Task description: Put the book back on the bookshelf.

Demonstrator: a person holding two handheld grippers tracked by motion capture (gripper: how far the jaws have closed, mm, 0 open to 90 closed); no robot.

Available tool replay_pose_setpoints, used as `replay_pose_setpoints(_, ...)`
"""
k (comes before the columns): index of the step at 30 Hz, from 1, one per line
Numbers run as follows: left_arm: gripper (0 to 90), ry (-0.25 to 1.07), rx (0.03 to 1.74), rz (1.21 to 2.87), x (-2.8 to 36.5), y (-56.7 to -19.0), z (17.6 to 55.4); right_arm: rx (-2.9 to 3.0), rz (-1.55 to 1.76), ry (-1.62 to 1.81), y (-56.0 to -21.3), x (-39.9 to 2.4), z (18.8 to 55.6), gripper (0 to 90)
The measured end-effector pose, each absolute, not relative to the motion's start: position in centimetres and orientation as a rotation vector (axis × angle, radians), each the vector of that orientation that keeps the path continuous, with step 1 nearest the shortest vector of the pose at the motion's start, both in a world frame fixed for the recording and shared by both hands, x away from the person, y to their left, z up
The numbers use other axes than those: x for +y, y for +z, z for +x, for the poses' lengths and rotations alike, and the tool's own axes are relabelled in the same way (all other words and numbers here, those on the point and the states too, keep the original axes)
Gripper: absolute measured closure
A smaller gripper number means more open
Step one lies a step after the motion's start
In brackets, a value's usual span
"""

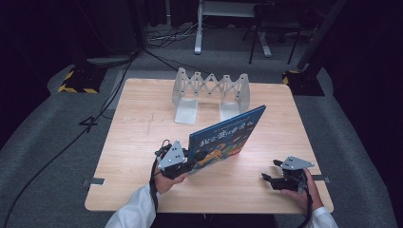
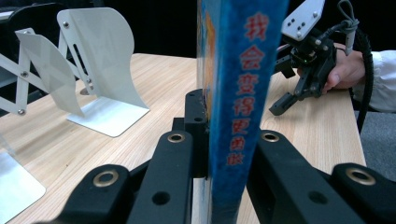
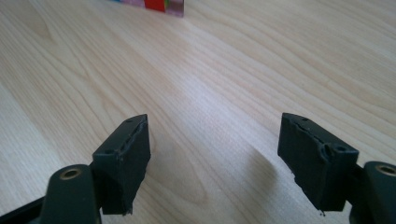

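Wooden desk [image 1: 142,137] in a dark room: book [image 1: 228,135] stands tilted near the middle.
Left gripper [image 1: 190,159] clamps its stiff, slick spine end; right gripper [image 1: 272,172] gapes empty, near right. Thin, light; grip low.

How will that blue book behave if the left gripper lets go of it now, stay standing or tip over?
Likely tip: the blue book is thin and stands on edge, held near one end by the left gripper. It looks stiff, since it stays flat while gripped at that end. Its glossy cover may slide on the table.
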State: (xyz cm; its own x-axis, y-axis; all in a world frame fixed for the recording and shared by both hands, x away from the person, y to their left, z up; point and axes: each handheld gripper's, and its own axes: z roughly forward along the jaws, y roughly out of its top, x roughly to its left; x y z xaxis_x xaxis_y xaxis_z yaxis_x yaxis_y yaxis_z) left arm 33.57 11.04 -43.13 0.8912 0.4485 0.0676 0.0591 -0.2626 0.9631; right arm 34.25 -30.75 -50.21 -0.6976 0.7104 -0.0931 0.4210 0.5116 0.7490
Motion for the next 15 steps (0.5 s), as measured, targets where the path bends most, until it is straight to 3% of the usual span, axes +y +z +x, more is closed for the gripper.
replay_pose_setpoints(8, 82.7, 0.381, 0.391, 1.808, 11.53, -43.13, 33.76, 2.365, 0.934, 1.032, -50.31, -30.38, 34.34, 25.6)
replay_pose_setpoints(10, 82.7, 0.386, 0.396, 1.811, 11.64, -43.06, 33.88, 2.370, 0.961, 1.036, -50.38, -30.40, 34.54, 19.9)
replay_pose_setpoints(15, 82.7, 0.385, 0.407, 1.806, 11.91, -43.11, 34.12, 2.393, 0.977, 1.041, -50.44, -30.44, 34.73, 16.8)
